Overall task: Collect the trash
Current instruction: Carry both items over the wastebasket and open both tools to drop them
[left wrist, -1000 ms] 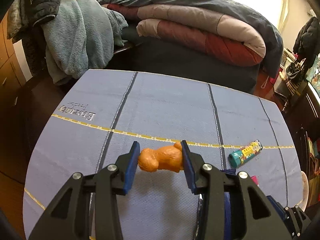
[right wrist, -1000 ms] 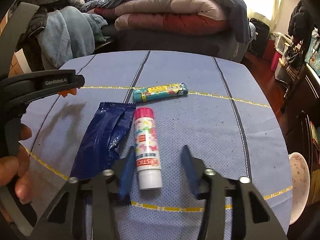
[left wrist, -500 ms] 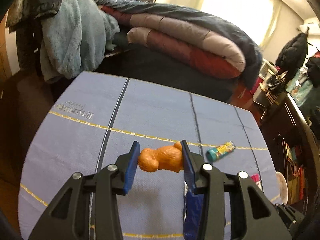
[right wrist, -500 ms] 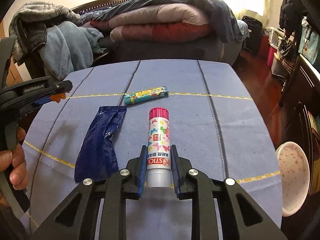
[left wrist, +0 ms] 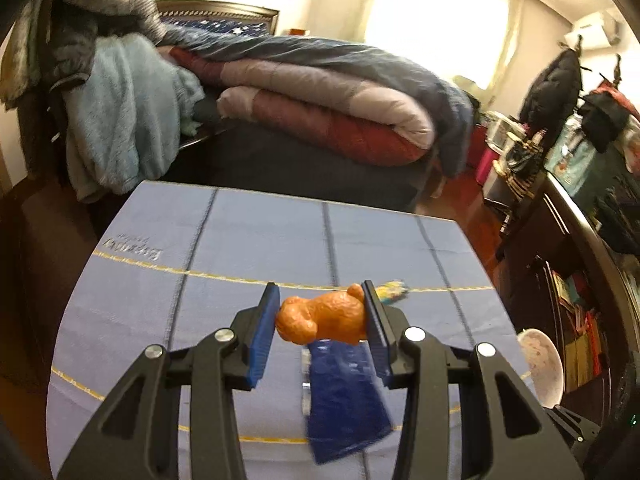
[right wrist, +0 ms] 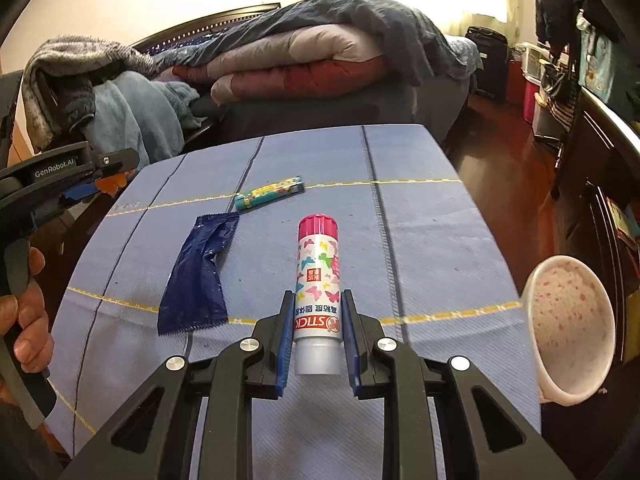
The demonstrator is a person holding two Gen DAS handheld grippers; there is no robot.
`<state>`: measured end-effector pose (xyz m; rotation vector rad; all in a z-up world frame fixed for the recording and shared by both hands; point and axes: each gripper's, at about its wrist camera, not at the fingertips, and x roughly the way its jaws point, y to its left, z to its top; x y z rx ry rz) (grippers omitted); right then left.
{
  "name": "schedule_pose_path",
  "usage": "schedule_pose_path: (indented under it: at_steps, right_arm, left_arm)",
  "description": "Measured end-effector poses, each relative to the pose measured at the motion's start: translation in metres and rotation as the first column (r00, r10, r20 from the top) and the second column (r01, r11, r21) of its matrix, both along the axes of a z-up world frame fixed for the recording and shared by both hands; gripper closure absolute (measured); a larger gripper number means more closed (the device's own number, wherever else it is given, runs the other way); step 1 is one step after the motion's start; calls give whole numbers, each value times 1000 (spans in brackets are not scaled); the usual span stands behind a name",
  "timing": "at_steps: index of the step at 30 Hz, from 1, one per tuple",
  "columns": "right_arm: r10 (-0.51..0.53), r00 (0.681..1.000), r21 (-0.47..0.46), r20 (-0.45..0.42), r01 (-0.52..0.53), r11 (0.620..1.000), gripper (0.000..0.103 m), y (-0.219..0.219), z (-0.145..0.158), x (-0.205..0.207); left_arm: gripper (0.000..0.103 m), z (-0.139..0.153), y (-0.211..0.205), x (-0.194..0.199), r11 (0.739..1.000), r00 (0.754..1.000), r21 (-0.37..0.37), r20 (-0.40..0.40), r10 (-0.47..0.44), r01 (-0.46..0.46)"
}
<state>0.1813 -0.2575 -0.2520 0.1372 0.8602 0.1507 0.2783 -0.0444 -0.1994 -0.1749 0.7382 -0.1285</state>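
Glue stick (right wrist: 318,280) reads "STICK"; left hand-held gripper (right wrist: 102,182) marked "GenRobot.AI".

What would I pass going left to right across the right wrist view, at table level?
Left hand-held gripper → blue wrapper → glue stick held in the right hand-held gripper → speckled bowl.

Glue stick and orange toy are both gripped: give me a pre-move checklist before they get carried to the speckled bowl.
1. Right gripper shut on glue stick: ok.
2. Left gripper shut on orange toy: ok.
3. Glue stick's pink cap on: ok.
4. Speckled bowl in view beside the table's right edge: ok.
5. Bowl's inside clear: cannot tell.
6. Blue wrapper and small tube collected: not ok, both lie on the tablecloth.
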Motion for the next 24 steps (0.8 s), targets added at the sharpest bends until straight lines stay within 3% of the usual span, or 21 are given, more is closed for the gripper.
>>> schedule_pose_path:
  at_steps: [12, 24]
  right_arm:
    - [-104, 994, 39, 24, 103, 994, 80, -59, 6, -29]
    - [-241, 970, 78, 37, 238, 968, 80, -127, 6, -54]
  left_arm:
    - [61, 23, -86, -21, 985, 983, 25, 59, -173, 172]
    - [61, 30, -170, -37, 942, 939, 53, 82, -335, 332]
